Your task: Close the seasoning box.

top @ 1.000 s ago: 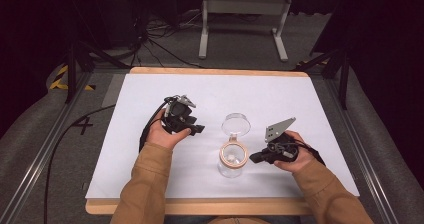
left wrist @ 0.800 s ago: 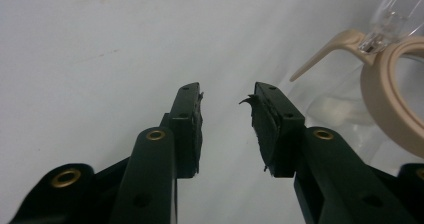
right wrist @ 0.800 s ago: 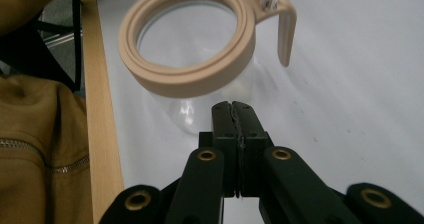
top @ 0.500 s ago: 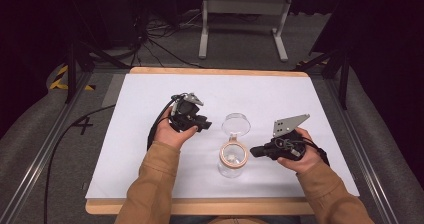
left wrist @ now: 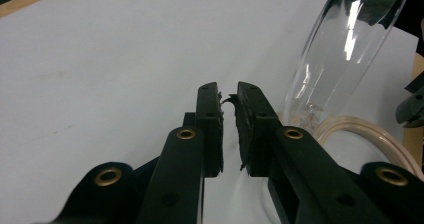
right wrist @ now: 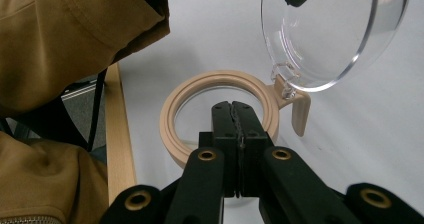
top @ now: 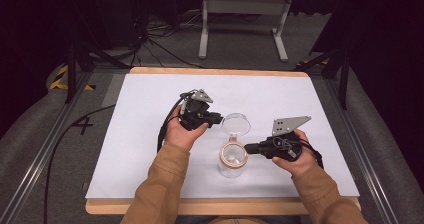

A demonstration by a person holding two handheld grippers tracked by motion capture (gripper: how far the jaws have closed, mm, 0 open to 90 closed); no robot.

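High view: a jar (top: 232, 159) with tan rim and clear lid (top: 236, 124) swung open is seen on the table (top: 135, 149), nearer its front edge. The left gripper (top: 216, 119) is just beside the lid, the right gripper (top: 249, 148) at the rim; jaw gaps unreadable.

Left gripper view: a narrow gap is seen between the jaws, nothing held; the lid (left wrist: 345, 49) is cropped.

Right gripper view: the jaws are pressed together above the rim (right wrist: 220, 114); contact cannot be told.
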